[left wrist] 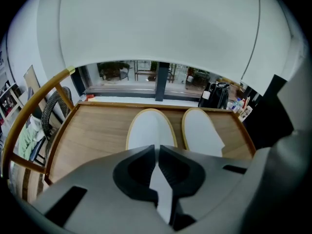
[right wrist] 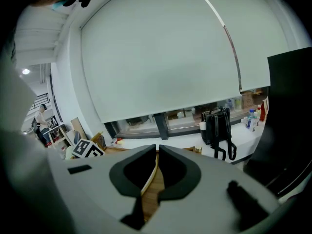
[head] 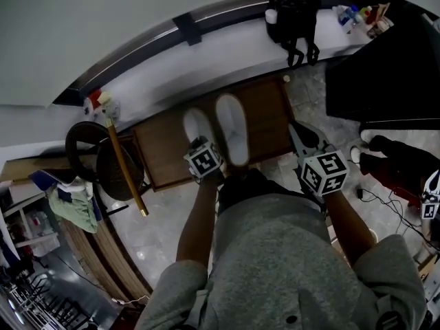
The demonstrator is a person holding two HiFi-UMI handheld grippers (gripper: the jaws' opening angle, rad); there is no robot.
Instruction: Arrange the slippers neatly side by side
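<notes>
Jaws of left gripper [left wrist: 156, 147] seemingly pinch left slipper [left wrist: 151, 128]; right gripper [right wrist: 157, 148] closed, empty.

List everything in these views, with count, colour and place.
slippers: 2, white with tan edging, side by side on the table
table: 1, brown wood, low, below the window ledge
backpack: 1, black, on the white ledge
bottles: several, mixed colours, ledge's right end
stick: 1, tan, left of the table
chair: 1, dark woven, left of the table
cloth: 1, green, far left
person's clothing: grey, bottom of the head view
left gripper: 1, grey, jaws closed, over the left slipper's heel
right gripper: 1, grey, jaws closed, empty, by the table's right edge
</notes>
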